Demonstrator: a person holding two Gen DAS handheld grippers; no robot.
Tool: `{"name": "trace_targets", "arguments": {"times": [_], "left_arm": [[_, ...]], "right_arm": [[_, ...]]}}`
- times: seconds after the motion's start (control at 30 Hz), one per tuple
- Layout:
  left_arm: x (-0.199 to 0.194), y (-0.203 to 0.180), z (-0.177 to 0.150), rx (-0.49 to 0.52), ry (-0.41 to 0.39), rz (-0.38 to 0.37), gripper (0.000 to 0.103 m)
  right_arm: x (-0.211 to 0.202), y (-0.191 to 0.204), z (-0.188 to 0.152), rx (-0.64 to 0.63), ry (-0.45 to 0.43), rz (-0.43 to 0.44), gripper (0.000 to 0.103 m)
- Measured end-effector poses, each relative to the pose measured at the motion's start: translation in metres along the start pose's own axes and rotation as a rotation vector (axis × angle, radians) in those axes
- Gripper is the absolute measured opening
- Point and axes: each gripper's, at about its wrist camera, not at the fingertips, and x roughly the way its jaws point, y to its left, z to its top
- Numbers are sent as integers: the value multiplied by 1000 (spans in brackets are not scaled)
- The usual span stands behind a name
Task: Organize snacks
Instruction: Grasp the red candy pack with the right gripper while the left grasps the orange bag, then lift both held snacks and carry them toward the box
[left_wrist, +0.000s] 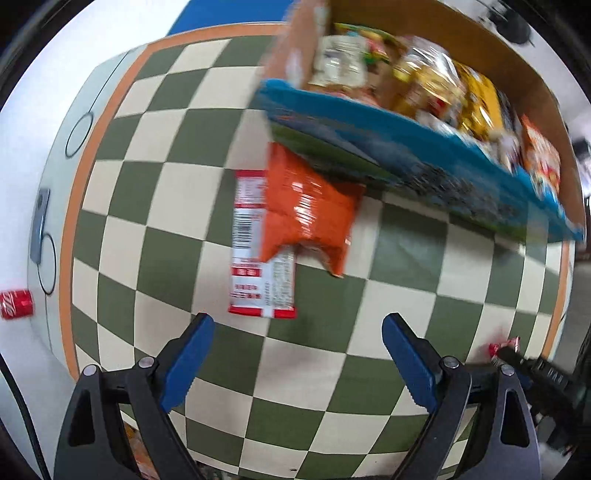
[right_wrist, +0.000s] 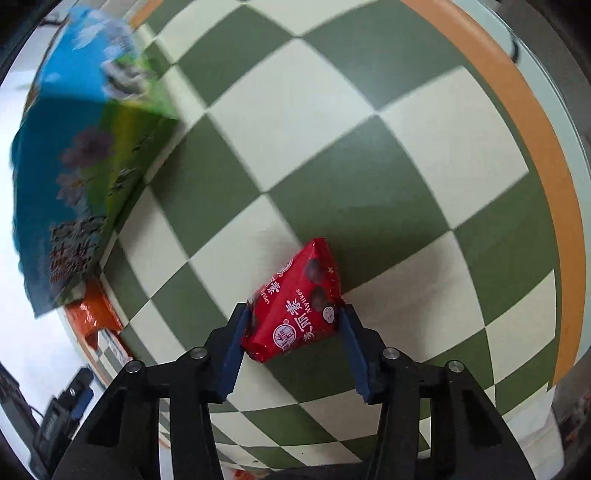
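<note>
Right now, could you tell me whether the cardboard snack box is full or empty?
Nearly full: the cardboard box holds a crowd of snack packets across its inside, seen in the left wrist view.

A home-like room: checkered tablecloth (left_wrist: 147, 206), snack-filled cardboard box (left_wrist: 498, 55).

Table (left_wrist: 155, 206) covered by green-and-cream checked cloth (right_wrist: 332, 155), edged with orange band (right_wrist: 546, 155) and pale outer border. Pale white floor (left_wrist: 14, 206) seen beyond table edge. Red can (left_wrist: 15, 303) seen lying on floor, beside table. Dark equipment glimpsed at frame margins, too blurred to identify. Lighting even, diffuse.
</note>
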Motion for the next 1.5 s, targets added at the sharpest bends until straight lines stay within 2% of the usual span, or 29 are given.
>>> {"name": "trace_targets", "arguments": {"times": [0.13, 0.33, 0.5, 0.87, 0.9, 0.93, 1.0, 1.17, 1.5], "left_arm": [[4, 29, 17, -81, 18, -41, 93], [23, 42, 46, -101, 51, -80, 93], [41, 34, 64, -49, 71, -77, 93], [71, 4, 87, 93, 96, -47, 93], [71, 1, 88, 104, 87, -42, 89], [71, -1, 88, 116, 79, -34, 73], [71, -3, 89, 120, 88, -58, 60], [66, -16, 79, 131, 76, -41, 57], [59, -40, 31, 158, 82, -58, 56]], "right_arm": [[-2, 32, -5, -92, -7, 3, 51], [9, 84, -11, -200, 5, 2, 50], [16, 105, -11, -240, 12, -14, 50], [25, 121, -7, -242, 22, -36, 50], [24, 119, -7, -239, 22, -38, 50], [20, 112, -7, -237, 26, -39, 50], [17, 107, -4, -231, 27, -37, 50], [18, 105, 0, -230, 36, -42, 51], [20, 110, 11, -211, 61, -48, 54]]}}
